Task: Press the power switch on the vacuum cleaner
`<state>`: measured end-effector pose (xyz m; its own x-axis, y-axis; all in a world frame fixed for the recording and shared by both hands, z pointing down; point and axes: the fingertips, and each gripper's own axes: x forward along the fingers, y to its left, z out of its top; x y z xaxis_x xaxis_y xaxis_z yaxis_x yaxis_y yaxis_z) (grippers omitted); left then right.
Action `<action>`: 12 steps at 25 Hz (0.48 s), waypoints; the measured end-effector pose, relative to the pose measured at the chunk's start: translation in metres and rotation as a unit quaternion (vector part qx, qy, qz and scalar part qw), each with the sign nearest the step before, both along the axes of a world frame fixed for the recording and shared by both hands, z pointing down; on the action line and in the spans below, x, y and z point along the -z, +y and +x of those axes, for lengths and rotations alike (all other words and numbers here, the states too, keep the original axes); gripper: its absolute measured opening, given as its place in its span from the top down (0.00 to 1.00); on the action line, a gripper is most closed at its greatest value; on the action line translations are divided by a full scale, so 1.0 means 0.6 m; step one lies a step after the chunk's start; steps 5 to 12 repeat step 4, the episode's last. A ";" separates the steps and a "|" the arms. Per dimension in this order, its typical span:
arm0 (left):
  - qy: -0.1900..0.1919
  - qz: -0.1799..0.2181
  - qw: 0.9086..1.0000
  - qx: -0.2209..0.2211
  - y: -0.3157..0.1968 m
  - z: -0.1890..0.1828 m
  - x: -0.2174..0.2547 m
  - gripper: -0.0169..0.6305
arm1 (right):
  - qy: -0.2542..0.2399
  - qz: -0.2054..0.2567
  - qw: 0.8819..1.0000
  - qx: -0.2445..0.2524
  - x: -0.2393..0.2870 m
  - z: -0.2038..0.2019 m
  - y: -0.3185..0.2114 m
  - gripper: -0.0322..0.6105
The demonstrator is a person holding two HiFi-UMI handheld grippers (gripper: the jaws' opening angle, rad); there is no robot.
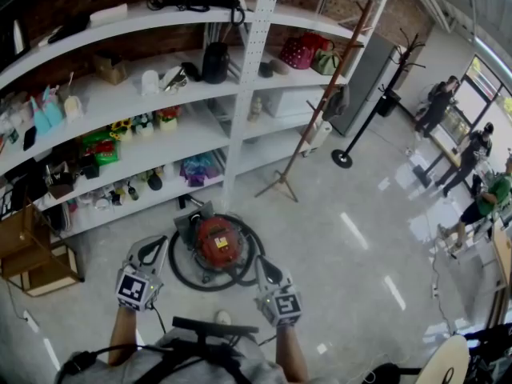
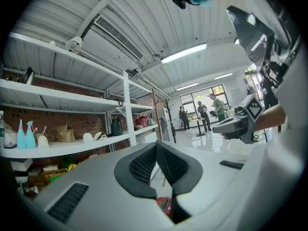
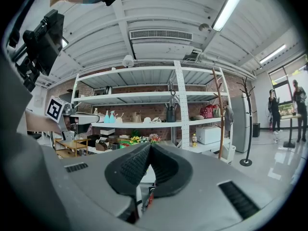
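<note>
Vacuum point(image 1: 218, 242): red and round, sat on the pale floor point(image 1: 344, 242) just in front of the white shelves point(image 1: 244, 94), ringed by a loop of black hose point(image 1: 180, 274). Showed low in the middle of the head view, between the two grippers. Switch too small to make out.

Left gripper point(image 1: 154, 248): held out before the body, left of the vacuum, marker cube point(image 1: 134, 288) turned upward. Clenched, with the dark ribbed pads point(image 2: 139, 165) pressed together at the tips and nothing gripped. Pointed level across the room towards the shelves, so caught only a sliver of red through the gap under the pads, well below.

Right gripper point(image 1: 264, 266): held likewise, right of the vacuum, near the hose loop as seen from above. Also clenched, pads point(image 3: 132, 165) shut tip to tip on nothing. Same thin glimpse of red beneath them, far down.

Neither gripper touched the vacuum.

Elsewhere: a wooden coat stand point(image 1: 316, 110) leaned up beside the shelves, a wooden crate point(image 1: 32, 254) stood at the far left, and people point(image 1: 438, 106) stood well off at the right by the windows.
</note>
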<state>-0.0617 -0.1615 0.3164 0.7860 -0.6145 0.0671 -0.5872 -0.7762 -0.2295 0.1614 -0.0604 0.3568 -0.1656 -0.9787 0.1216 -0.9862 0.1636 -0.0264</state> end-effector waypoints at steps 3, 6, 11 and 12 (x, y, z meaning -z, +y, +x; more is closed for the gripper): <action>-0.001 0.001 1.000 0.000 0.003 0.001 0.000 0.96 | -0.002 0.002 1.000 -0.003 0.003 0.003 0.003 0.94; -0.001 0.002 1.000 0.000 0.004 0.002 0.000 0.96 | -0.003 0.002 1.000 -0.004 0.004 0.004 0.004 0.94; -0.001 0.002 1.000 0.000 0.004 0.002 0.000 0.96 | -0.003 0.002 1.000 -0.004 0.004 0.004 0.004 0.94; -0.001 0.002 1.000 0.000 0.004 0.002 0.000 0.96 | -0.003 0.002 1.000 -0.004 0.004 0.004 0.004 0.94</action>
